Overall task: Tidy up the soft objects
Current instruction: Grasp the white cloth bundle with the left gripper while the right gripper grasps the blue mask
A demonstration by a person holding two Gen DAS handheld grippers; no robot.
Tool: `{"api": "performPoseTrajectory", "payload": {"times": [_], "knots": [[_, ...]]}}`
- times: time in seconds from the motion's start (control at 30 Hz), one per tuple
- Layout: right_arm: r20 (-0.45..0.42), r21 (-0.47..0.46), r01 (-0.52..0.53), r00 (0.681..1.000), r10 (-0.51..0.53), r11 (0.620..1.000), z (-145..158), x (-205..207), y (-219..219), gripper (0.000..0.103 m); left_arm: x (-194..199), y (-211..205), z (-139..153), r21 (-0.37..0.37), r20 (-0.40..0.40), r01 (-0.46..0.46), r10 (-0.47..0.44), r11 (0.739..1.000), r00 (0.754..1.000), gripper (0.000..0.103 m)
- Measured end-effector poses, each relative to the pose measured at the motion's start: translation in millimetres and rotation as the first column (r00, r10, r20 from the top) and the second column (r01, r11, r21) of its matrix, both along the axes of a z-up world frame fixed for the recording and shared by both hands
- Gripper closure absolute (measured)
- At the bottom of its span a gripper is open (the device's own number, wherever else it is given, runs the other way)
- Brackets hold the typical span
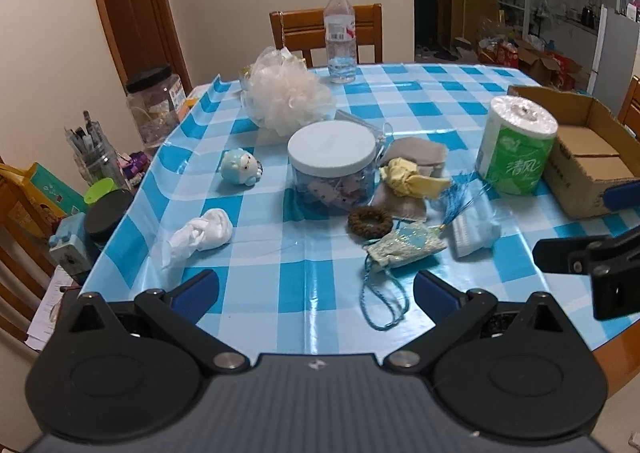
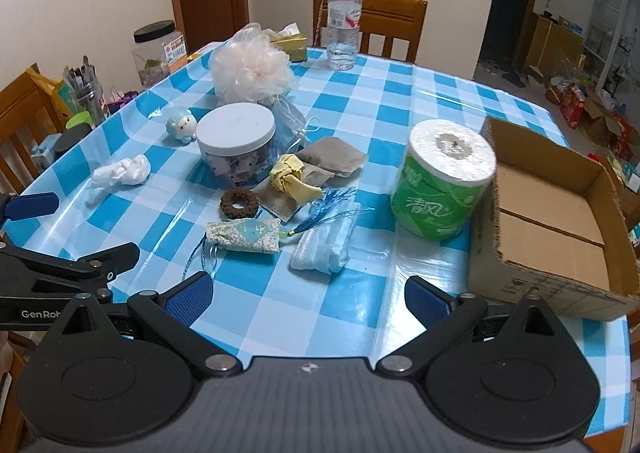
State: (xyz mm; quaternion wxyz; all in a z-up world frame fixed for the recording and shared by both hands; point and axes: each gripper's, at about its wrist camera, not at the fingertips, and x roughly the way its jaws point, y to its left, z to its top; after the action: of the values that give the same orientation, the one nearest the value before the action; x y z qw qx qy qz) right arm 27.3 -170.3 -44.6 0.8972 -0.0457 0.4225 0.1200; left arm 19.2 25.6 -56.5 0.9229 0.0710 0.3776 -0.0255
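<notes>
Soft things lie mid-table: a pale bath pouf (image 1: 286, 97) (image 2: 250, 69), a white crumpled cloth (image 1: 202, 233) (image 2: 122, 172), a yellow knotted cloth (image 1: 410, 177) (image 2: 294, 177), a brown scrunchie (image 1: 370, 221) (image 2: 239, 203), a patterned sachet with tassel (image 1: 404, 249) (image 2: 244, 235), a blue face mask (image 1: 474, 233) (image 2: 322, 247), grey cloths (image 1: 420, 157) (image 2: 332, 157). An open cardboard box (image 1: 580, 157) (image 2: 552, 213) stands at the right. My left gripper (image 1: 316, 295) and right gripper (image 2: 308, 299) are open and empty above the near table edge.
A white-lidded clear jar (image 1: 334, 169) (image 2: 236, 141), a green-wrapped toilet roll (image 1: 516, 145) (image 2: 444, 185), a blue toy figure (image 1: 240, 167) (image 2: 182, 129) and a water bottle (image 1: 340, 37) (image 2: 342, 23) stand on the checked tablecloth (image 1: 304, 277). Chairs and clutter surround the table.
</notes>
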Motion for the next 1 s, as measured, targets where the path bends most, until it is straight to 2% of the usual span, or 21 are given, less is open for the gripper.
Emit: {"api": "performPoseTrajectory", "payload": {"times": [0.13, 0.43, 0.83, 1.0], "knots": [[-0.023, 0.014, -0.018, 1.0, 0.018, 1.0, -12, 14, 7, 0.0, 12, 10, -11, -0.001, -0.012, 0.015, -0.015, 1.0, 1.0, 0.001], [-0.082, 0.033, 0.015, 0.997, -0.012, 0.999, -34, 44, 21, 0.0, 58, 42, -29, 0.025, -0.039, 0.03, -0.029, 0.999, 0.999, 0.001], [-0.16, 0.027, 0.066, 0.985, -0.061, 0.997, -55, 75, 30, 0.0, 132, 79, -63, 0.101, -0.028, -0.04, 0.043, 0.994, 0.999, 0.001], [-0.185, 0.022, 0.086, 0.979, -0.08, 0.996, -60, 79, 31, 0.0, 147, 85, -78, 0.095, -0.065, -0.037, 0.043, 0.995, 0.997, 0.01]]}}
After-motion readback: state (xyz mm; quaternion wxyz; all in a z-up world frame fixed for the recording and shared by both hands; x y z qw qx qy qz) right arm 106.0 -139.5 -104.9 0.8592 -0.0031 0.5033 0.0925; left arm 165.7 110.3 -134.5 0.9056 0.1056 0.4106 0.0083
